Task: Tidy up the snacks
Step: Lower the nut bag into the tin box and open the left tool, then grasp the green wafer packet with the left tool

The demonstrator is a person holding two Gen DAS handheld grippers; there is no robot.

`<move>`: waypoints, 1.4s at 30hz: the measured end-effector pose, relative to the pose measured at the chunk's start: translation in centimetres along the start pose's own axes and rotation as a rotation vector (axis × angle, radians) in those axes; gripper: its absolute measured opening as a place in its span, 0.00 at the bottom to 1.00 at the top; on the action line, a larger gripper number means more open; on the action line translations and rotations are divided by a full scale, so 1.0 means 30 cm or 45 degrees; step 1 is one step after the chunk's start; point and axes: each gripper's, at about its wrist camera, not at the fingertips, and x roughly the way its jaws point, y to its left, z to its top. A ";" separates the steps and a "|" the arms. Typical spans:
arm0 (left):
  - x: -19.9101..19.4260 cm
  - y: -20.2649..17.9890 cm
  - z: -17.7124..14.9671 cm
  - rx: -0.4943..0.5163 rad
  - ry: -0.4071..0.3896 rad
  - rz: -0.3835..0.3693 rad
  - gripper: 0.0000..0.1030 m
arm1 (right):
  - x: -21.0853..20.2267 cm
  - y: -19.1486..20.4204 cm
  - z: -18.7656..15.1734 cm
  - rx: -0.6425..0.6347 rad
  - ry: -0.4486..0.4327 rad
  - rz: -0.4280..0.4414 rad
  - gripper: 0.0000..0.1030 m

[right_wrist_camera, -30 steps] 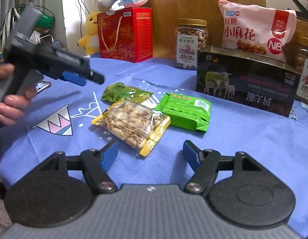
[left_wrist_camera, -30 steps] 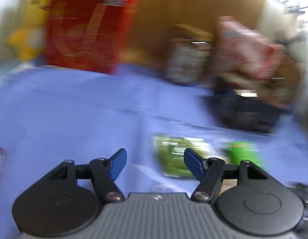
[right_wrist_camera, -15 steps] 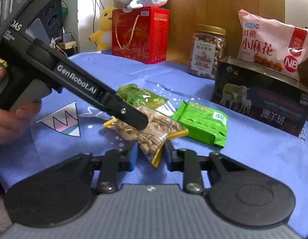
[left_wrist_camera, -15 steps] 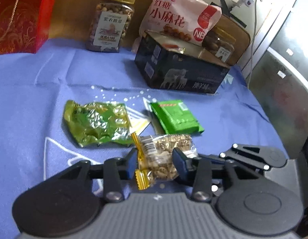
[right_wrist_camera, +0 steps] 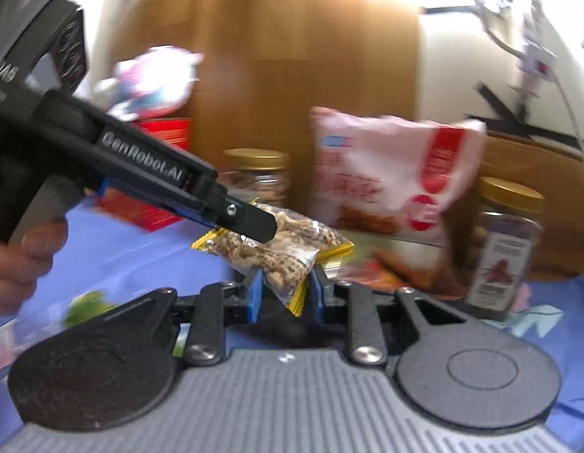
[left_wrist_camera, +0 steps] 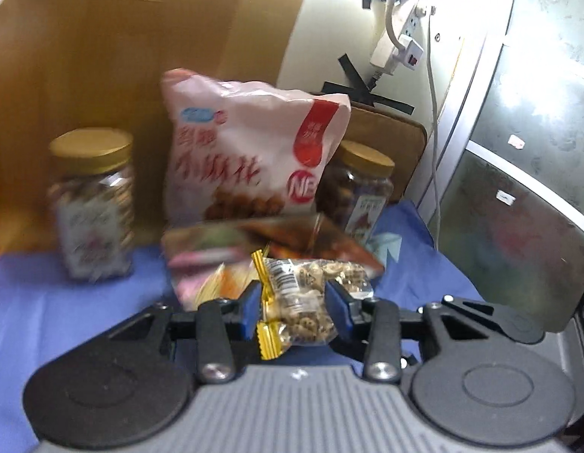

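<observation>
A clear peanut packet (left_wrist_camera: 303, 302) with yellow ends is held in the air by both grippers. My left gripper (left_wrist_camera: 294, 307) is shut on one end of it. My right gripper (right_wrist_camera: 285, 294) is shut on the other end of the peanut packet (right_wrist_camera: 280, 249). The left gripper's black body (right_wrist_camera: 148, 173) reaches in from the left in the right wrist view. The packet hangs over the open dark box (left_wrist_camera: 261, 241), which lies blurred just behind it. A green packet (right_wrist_camera: 84, 304) lies low on the left on the blue cloth.
A pink snack bag (left_wrist_camera: 250, 151) leans behind the box. Gold-lidded jars stand at left (left_wrist_camera: 91, 204) and right (left_wrist_camera: 362, 192). A red gift box (right_wrist_camera: 156, 185) and plush toy (right_wrist_camera: 152, 83) stand at back left. A power strip (left_wrist_camera: 397, 37) hangs on the wall.
Both grippers closed on the peanut packet while it lay on the cloth, then lifted it together and carried it back toward the dark box and pink bag.
</observation>
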 end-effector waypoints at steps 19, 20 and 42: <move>-0.055 0.108 -0.066 -0.140 -0.067 -0.026 0.53 | 0.004 -0.125 -0.091 0.347 -0.018 -0.005 0.53; -0.090 0.131 -0.110 -0.177 -0.049 -0.047 0.53 | 0.008 -0.111 -0.106 0.369 0.031 0.063 0.53; -0.167 0.123 -0.466 -0.386 0.194 -0.065 0.46 | -0.086 0.061 -0.271 0.559 0.319 0.355 0.52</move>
